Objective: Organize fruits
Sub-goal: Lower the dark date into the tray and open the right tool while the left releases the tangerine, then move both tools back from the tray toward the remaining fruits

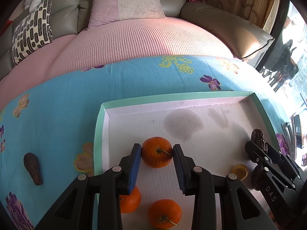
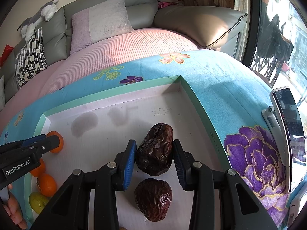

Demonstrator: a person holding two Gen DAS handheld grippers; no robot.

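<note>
A white tray with a green rim [image 1: 172, 97] [image 2: 115, 94] lies on a blue flowered cloth. My left gripper [image 1: 157, 147] [image 2: 48, 141] is shut on an orange [image 1: 157, 153] [image 2: 58, 141] just above the tray's left part. Two more oranges [image 1: 130, 201] [image 1: 164, 212] sit nearer to me. Over the tray's right part, my right gripper [image 2: 154, 143] [image 1: 258, 147] is shut on a wrinkled dark date [image 2: 155, 149] [image 1: 258, 136]. A second date [image 2: 153, 199] rests on the tray below it. Another dark date [image 1: 32, 168] lies on the cloth left of the tray.
A yellow fruit [image 1: 239, 170] [image 2: 37, 201] also lies in the tray. A phone on a stand [image 2: 287, 130] is at the right table edge. Behind the table is a sofa with a pink cover [image 1: 144, 38] and cushions [image 1: 32, 32]. A hand [image 2: 13, 207] shows at lower left.
</note>
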